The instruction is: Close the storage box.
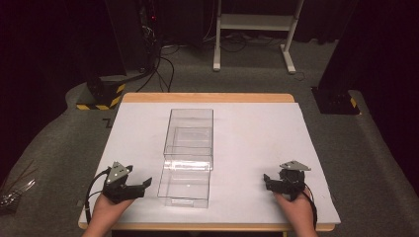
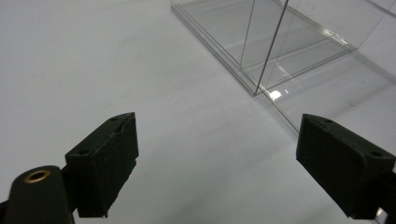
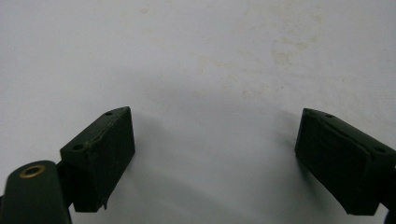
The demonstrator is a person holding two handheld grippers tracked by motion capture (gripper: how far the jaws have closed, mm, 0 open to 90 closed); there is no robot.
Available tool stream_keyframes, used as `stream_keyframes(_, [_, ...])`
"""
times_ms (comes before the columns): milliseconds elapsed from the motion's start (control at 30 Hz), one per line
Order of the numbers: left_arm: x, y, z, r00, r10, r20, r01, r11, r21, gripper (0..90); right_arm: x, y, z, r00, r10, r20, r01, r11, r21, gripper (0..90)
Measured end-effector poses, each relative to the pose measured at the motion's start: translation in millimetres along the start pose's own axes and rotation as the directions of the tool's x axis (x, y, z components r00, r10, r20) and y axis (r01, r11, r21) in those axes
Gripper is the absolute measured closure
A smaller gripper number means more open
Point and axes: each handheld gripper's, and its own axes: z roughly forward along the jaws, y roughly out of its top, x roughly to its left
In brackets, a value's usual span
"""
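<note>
While both hands rest at the near edge of the white table top (image 1: 257,133), the clear plastic box (image 1: 190,140) stands in the middle of it, between the two tools and touched by neither. A clear drawer (image 1: 185,185) is pulled out of the box toward the person, its front close to the near edge.

The left gripper (image 1: 141,186) sits just beside the drawer's left side, jaws spread wide and holding nothing — the left gripper view looks past them (image 2: 217,154) to bare table, with the transparent walls and base of the box (image 2: 280,51) up and to the right.

The right gripper (image 1: 269,181) lies well apart from the box, near the table's right corner. Its jaws are also parted and empty (image 3: 215,154), above the faintly stained white surface (image 3: 280,51).
</note>
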Motion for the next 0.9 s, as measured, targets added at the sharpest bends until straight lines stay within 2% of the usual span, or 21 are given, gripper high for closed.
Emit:
stream_keyframes(433, [-9.2, 4.5, -14.6, 0.9993, 0.020, 0.032, -0.019, 0.9993, -0.032, 14.3, 0.0, 0.0, 0.0, 1.0000, 0.000, 0.000, 0.000, 1.000, 0.000, 11.8])
stream_keyframes(667, [-14.8, 4.8, -25.2, 0.9980, 0.005, 0.063, -0.001, 0.9981, -0.061, 14.5, -0.1, 0.0, 0.0, 1.0000, 0.000, 0.000, 0.000, 1.000, 0.000, 11.8])
stream_keyframes(900, [-19.1, 10.0, -32.5, 0.9965, 0.010, 0.083, -0.003, 0.9961, -0.088, 14.6, 0.0, 0.0, 0.0, 1.0000, 0.000, 0.000, 0.000, 1.000, 0.000, 11.8])
